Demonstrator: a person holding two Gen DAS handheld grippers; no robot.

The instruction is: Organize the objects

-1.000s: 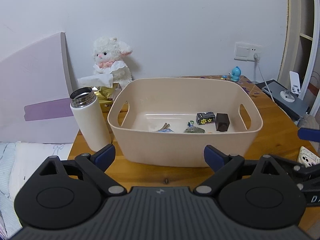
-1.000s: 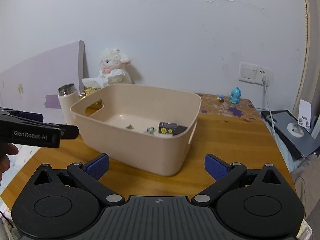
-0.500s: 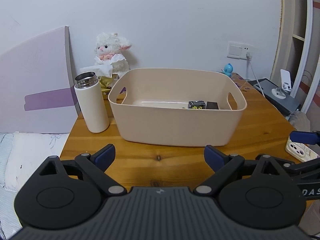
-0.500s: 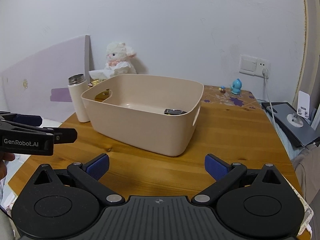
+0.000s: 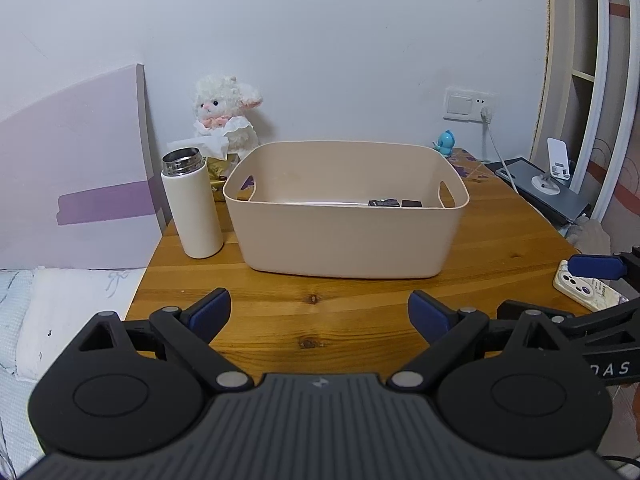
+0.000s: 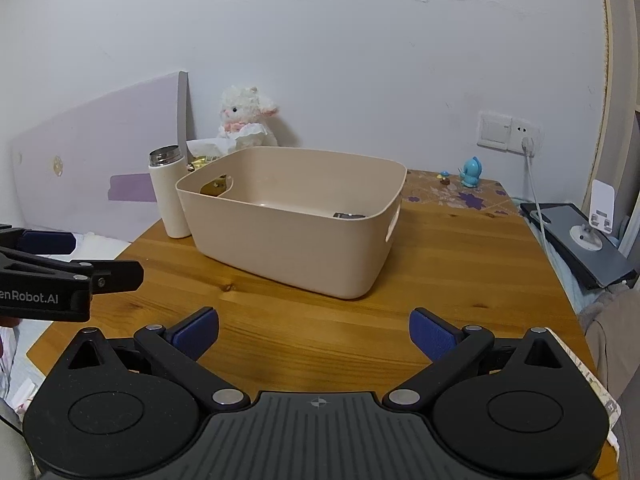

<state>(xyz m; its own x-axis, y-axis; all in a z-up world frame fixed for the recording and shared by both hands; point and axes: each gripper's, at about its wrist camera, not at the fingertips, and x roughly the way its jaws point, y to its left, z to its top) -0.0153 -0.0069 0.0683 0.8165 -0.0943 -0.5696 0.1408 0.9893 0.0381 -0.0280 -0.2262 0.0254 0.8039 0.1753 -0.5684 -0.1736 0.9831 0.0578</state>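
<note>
A beige plastic bin (image 5: 344,236) stands on the wooden table (image 5: 320,320); it also shows in the right wrist view (image 6: 288,248). Small dark boxes (image 5: 394,203) lie inside at its right end; the rest of its contents are hidden by the wall. My left gripper (image 5: 320,314) is open and empty, held back from the bin over the table's front. My right gripper (image 6: 314,334) is open and empty, also back from the bin. The right gripper shows in the left wrist view (image 5: 592,276) at the right edge.
A white flask (image 5: 192,208) stands left of the bin. A plush lamb (image 5: 224,120) and tissue box sit behind it. A phone (image 5: 588,290) lies at the table's right edge. A blue figurine (image 6: 470,170) stands at the back. A bed (image 5: 60,308) is to the left.
Both grippers have pulled back and lowered away from the bin, so less of its inside shows. Both stay open and empty.
</note>
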